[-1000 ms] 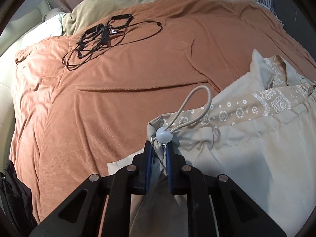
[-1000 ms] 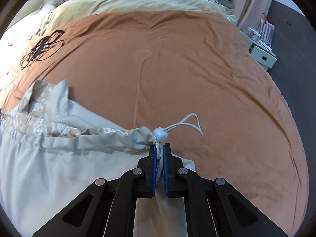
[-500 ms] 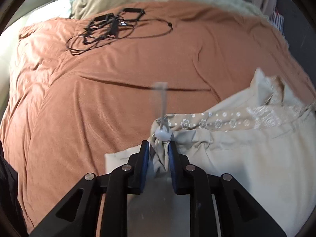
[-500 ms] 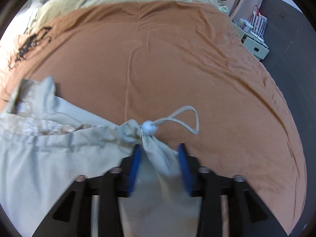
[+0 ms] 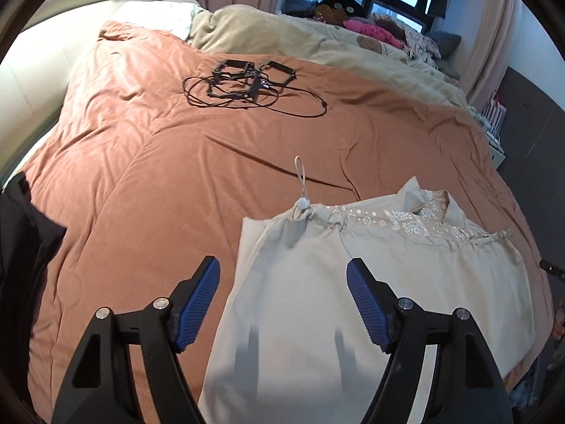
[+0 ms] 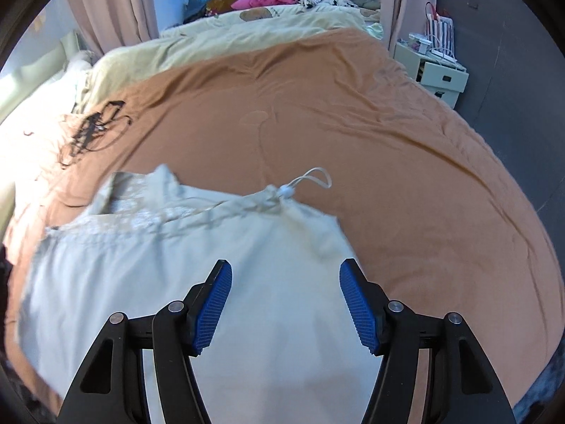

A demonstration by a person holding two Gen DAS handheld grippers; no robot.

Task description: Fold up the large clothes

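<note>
Left tool: jaws spread wide, nothing between the blue pads, hanging above the near left part of the garment. Right tool: same, jaws wide apart, gripping nothing, above the garment's near right part. The garment is pale beige and lies flat on the bed's orange blanket, just ahead of and under both tools, touching neither. Its gathered hem with a patterned band runs across the far edge. A white toggle with a cord loop sits at the left corner, the loop lying out on the blanket ahead of the left tool. A second toggle and loop sit at the right corner, ahead of the right tool. Right view is motion-blurred on the garment's left side. A black cable tangle lies well beyond on the blanket. A beige duvet lies at the far end of the bed.
</note>
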